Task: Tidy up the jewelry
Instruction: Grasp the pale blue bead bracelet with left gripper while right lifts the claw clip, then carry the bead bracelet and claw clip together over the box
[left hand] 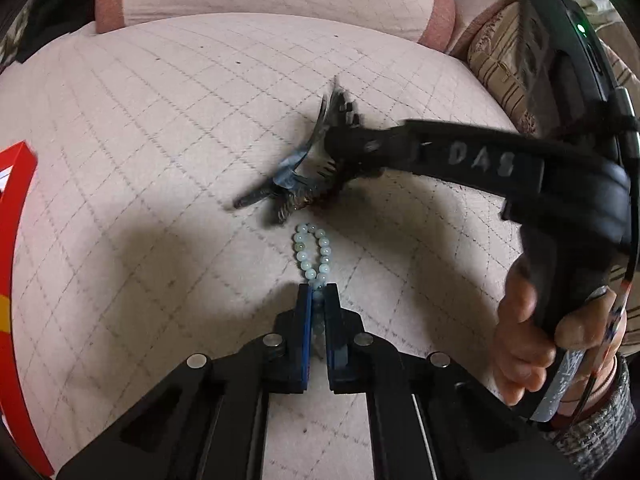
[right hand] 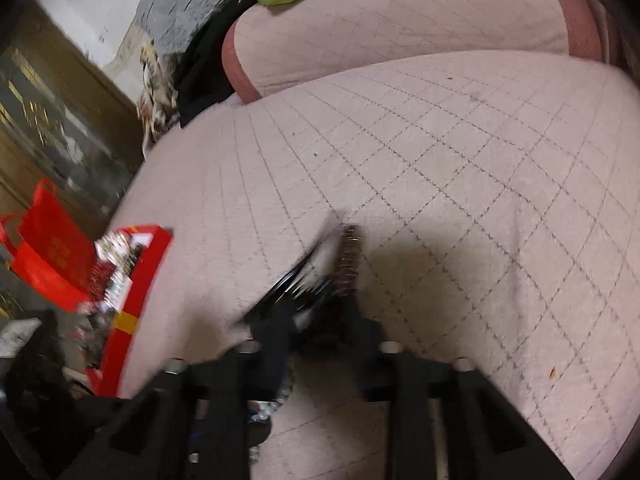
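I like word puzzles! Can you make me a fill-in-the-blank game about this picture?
The left hand-held gripper is shut on a bracelet of pale ____ beads.
The right hand-held gripper is at a dark hair ____.
The box at the cushion's edge is ____.

Missing words: green; clip; red

My left gripper [left hand: 318,292]: matte black linkage arms, silver round pivot caps, blue pads on the finger inner faces. Right gripper [left hand: 340,140]: same black build, pale "DAS" lettering on the arm, green LED on the housing. Right hand [left hand: 532,344] wears a grey knit cuff.
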The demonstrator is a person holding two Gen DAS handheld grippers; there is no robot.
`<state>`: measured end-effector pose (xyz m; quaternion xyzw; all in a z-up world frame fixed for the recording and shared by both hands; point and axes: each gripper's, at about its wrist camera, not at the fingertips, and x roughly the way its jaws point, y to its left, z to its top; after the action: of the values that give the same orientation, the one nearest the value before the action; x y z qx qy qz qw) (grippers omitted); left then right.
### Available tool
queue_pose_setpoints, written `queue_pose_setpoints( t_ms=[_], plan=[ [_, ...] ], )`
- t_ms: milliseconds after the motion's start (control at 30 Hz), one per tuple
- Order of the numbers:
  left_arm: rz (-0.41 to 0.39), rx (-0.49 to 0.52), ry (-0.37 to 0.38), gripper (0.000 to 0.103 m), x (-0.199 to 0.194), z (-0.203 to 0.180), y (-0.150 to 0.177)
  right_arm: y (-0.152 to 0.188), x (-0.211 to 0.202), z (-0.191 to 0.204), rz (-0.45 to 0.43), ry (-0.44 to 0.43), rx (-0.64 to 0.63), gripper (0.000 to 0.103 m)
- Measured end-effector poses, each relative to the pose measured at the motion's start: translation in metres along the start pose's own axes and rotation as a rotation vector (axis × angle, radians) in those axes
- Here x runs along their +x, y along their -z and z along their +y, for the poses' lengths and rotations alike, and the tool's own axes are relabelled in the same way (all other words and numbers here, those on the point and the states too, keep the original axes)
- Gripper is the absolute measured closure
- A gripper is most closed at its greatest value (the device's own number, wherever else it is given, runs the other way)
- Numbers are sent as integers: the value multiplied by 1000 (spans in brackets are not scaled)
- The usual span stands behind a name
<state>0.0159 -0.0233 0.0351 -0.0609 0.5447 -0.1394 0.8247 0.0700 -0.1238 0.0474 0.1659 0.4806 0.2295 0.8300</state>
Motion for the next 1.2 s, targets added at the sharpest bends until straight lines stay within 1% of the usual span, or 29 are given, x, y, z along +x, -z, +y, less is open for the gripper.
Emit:
queue_pose_setpoints(
  t_ms=[133,367,533,667,767,900,1100,1200],
  plan=[
    [-13,-13,-4,98,-10,5,4,0,-10,6,-21,-2,7,91],
    [-71,-13,-15,98,-43,6,17,7,-36,25,-76,-11,-7,91],
    [-122,10,-34,98,-69,-1,23,18,-56,38,-124,25,-9,91],
    [-162,17,-43,98,-91,3,30,31,-70,44,-152,35,25,91],
    [-194,25,-59,98,-110,6,37,43,-82,51,-173,62,34,91],
    [-232,21,-59,98,-132,11,47,62,-103,58,-195,87,56,91],
    [-295,8,-53,98,-164,21,62,88,-130,71,-209,142,46,91],
    [-315,6,-72,98,-175,23,68,98,-139,83,-213,165,21,91]
  ],
)
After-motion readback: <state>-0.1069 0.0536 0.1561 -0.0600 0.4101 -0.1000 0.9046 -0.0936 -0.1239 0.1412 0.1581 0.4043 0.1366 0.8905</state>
